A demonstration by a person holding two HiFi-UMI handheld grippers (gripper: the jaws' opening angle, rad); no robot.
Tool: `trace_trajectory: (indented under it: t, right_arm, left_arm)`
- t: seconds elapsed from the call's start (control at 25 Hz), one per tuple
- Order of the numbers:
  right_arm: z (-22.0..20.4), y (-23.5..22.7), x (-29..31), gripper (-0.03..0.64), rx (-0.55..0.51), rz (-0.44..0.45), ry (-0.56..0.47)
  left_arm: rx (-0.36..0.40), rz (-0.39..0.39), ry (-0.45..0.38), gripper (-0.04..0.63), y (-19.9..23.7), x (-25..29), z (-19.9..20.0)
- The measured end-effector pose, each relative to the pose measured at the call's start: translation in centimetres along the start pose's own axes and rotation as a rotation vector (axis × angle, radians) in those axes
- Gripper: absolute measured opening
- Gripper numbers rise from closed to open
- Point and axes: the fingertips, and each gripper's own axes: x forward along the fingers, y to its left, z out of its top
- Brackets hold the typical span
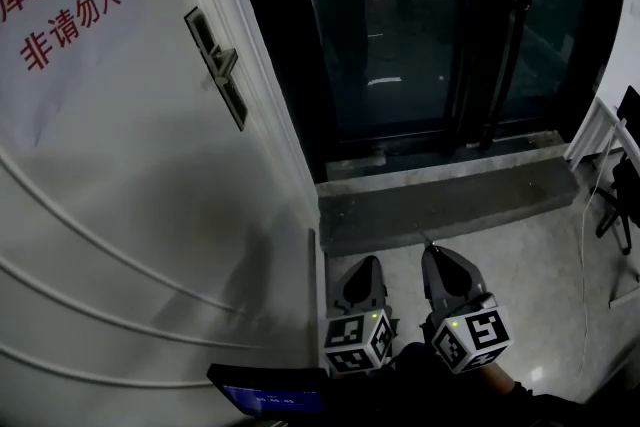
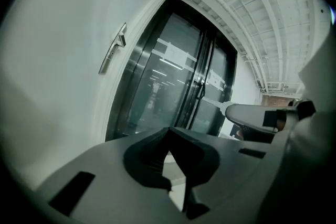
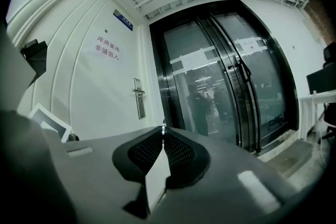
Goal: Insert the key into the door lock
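The white door (image 1: 130, 215) fills the left of the head view, with its lock plate and handle (image 1: 217, 65) far up from both grippers. That lock plate and handle (image 3: 139, 98) lies ahead and left in the right gripper view, and the lock plate (image 2: 114, 50) is up left in the left gripper view. My right gripper (image 1: 432, 250) is shut on a thin metal key (image 1: 426, 241), whose tip (image 3: 164, 126) pokes out between the jaws. Beside it, the left gripper (image 1: 366, 262) is shut with nothing in it. Both are held low over the floor.
Dark glass double doors (image 1: 440, 25) stand right of the white door, behind a raised stone threshold (image 1: 450, 200). A red-lettered sign (image 1: 60, 5) hangs on the door. A white desk and a dark chair (image 1: 620, 185) are at the far right. A dark screen (image 1: 268, 395) sits at the bottom edge.
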Motion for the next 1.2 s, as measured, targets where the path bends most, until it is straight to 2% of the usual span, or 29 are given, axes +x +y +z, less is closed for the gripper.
trace_trajectory:
  t: [0.2,0.44,0.68,0.88,1.2]
  right_arm:
    - [-0.2,-0.5,2.1,0.011,0.0,-0.001,0.015]
    - [-0.6,-2.0,5.9,0.012,0.015,0.037,0.035]
    - [0.5,-5.7,10.8,0.011,0.012,0.066,0.041]
    - [2.4,-9.1,15.2,0.012,0.006,0.094,0.024]
    - [3.1,-11.6,20.7,0.011,0.002,0.193,0.049]
  left_arm:
    - [-0.011,-0.011,0.011,0.0,0.8,1.7,0.2]
    - [-0.023,0.035,0.013,0.0,2.4,4.9,0.6]
    - [-0.046,0.047,0.007,0.0,2.0,10.7,2.6]
    - [-0.014,0.062,-0.015,0.0,1.8,16.2,4.3]
    - [-0.043,0.154,-0.036,0.0,3.2,21.0,5.8]
